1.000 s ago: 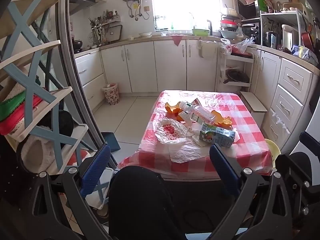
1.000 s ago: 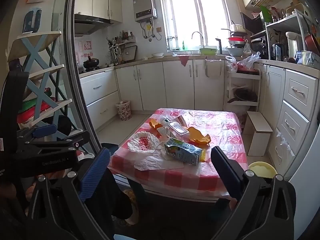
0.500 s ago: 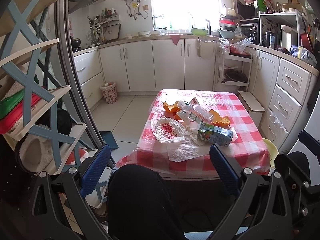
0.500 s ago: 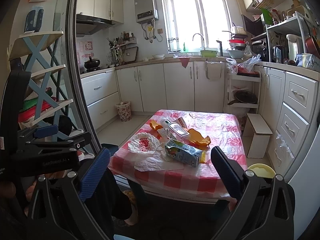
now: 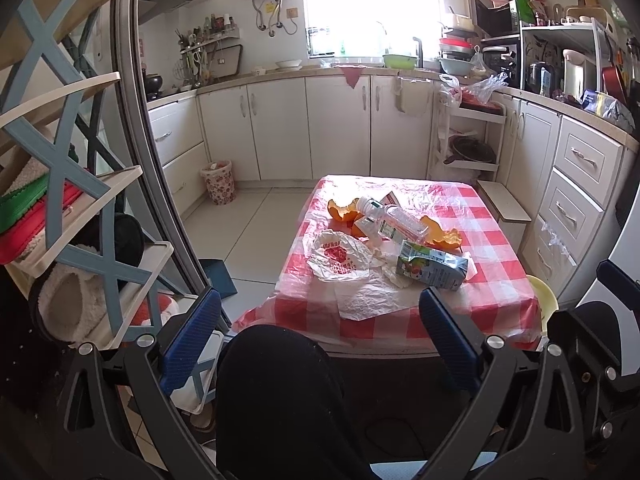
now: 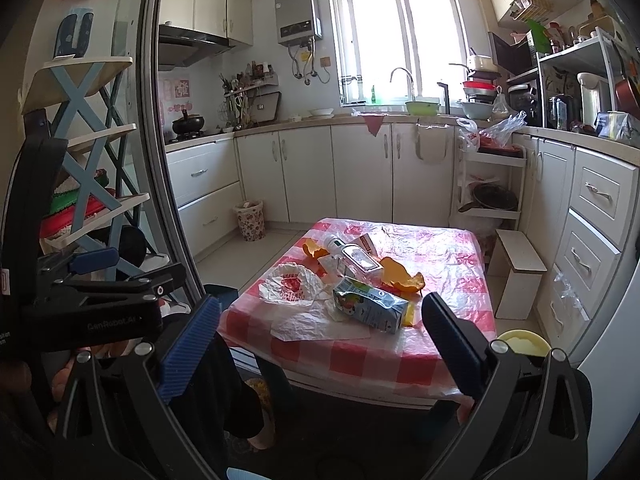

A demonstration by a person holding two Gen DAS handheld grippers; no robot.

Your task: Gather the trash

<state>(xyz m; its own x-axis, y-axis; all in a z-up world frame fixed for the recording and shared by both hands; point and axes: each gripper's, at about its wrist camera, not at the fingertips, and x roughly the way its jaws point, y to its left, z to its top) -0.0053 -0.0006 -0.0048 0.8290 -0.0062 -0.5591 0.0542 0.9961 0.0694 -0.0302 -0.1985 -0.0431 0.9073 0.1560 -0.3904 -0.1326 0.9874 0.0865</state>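
Both tools, the left tool (image 5: 318, 334) and the right tool (image 6: 320, 338), are held wide apart and empty, short of the worktop (image 5: 496, 304). On its checked cloth the trash is gathered: a juice carton (image 5: 432, 270), a clear bottle (image 5: 394, 222), orange peel (image 5: 442, 236) and a crumpled bag (image 5: 338, 256), possibly touching one another.

Daylight floods from the window (image 5: 370, 4) at twelve o'clock, blown out white; foreground stays dim, and fisheye bending curves edges.
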